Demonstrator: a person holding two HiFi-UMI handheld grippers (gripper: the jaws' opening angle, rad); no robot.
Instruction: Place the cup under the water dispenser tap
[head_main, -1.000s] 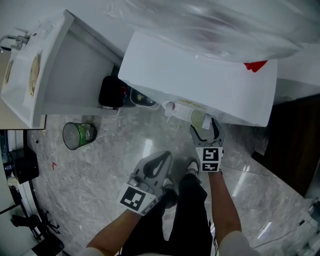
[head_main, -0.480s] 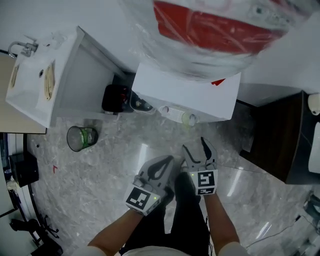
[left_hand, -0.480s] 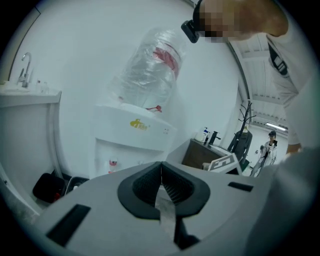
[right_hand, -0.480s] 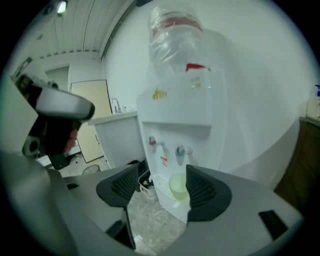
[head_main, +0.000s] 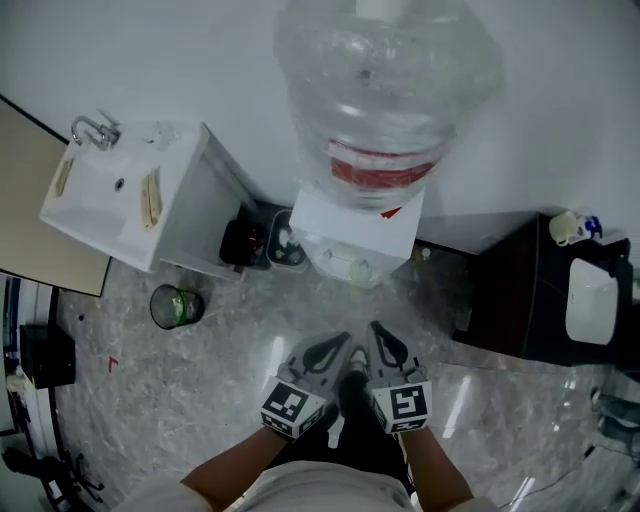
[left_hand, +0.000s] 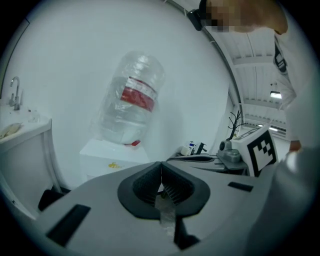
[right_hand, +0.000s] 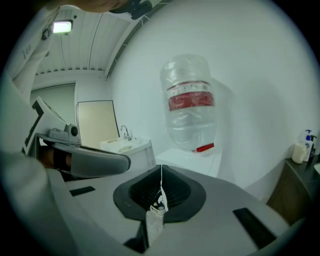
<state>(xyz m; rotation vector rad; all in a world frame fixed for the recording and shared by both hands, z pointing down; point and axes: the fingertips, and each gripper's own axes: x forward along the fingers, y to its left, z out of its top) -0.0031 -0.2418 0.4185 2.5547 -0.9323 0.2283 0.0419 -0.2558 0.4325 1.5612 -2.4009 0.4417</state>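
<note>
- Left gripper (left_hand: 161, 169): fingers pressed together, nothing between them.
- Right gripper (right_hand: 161, 174): fingers closing, tips meeting, nothing between them.
- Both grippers sit side by side at lower centre of the head view, well apart from the cup (head_main: 356, 268).
- Cup stands at the front of the white dispenser (head_main: 378, 222), centre frame, beneath the inverted bottle (head_main: 385, 100); the tap is too small to make out.
- Sink (head_main: 100, 190) at upper left; round bin (head_main: 177, 306) on the floor (head_main: 220, 360), left of centre.

I've pulled my right gripper (head_main: 377, 330) back and up off the pale green translucent cup (head_main: 354, 268) under the white water dispenser (head_main: 362, 228) tap, its jaws closing shut, empty.
</note>
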